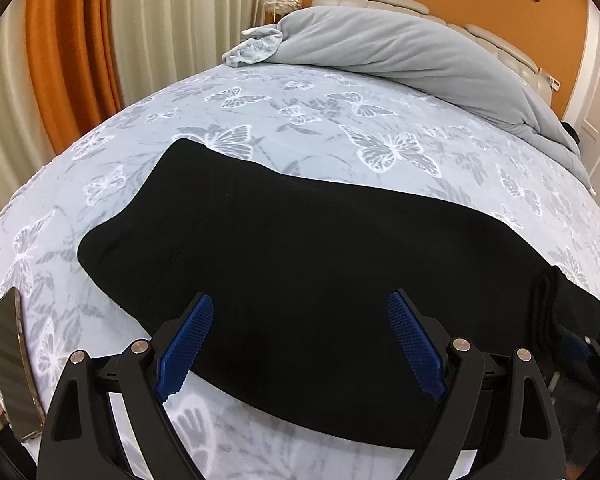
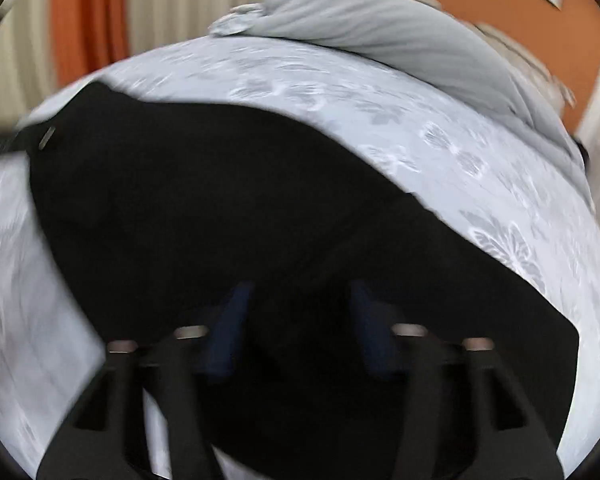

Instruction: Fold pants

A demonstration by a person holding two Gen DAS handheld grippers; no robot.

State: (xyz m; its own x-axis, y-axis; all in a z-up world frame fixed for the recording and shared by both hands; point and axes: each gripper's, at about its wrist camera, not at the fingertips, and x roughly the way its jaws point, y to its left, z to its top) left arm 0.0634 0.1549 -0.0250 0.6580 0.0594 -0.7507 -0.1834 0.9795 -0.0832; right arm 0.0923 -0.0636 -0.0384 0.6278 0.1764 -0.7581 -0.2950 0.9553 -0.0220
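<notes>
**Black pants flat on the bed, both grippers poised over the near edge**

Black fabric fills the space ahead of both tools: the pants lie flat across the butterfly bedsheet, stretching away past my fingertips on either side.

My worry is a thin bite. If I close on only the top layer, the cloth beneath would stay behind and the fold would skew. The right wrist view is smeared with blur, so I could easily misjudge where that edge sits. A phone lies just outside the left finger and could get dragged.

My left gripper hangs low over the near hem, fingers spread wide, holding nothing. My right gripper also points forward over the cloth, fingers apart, nothing visibly between them.
</notes>
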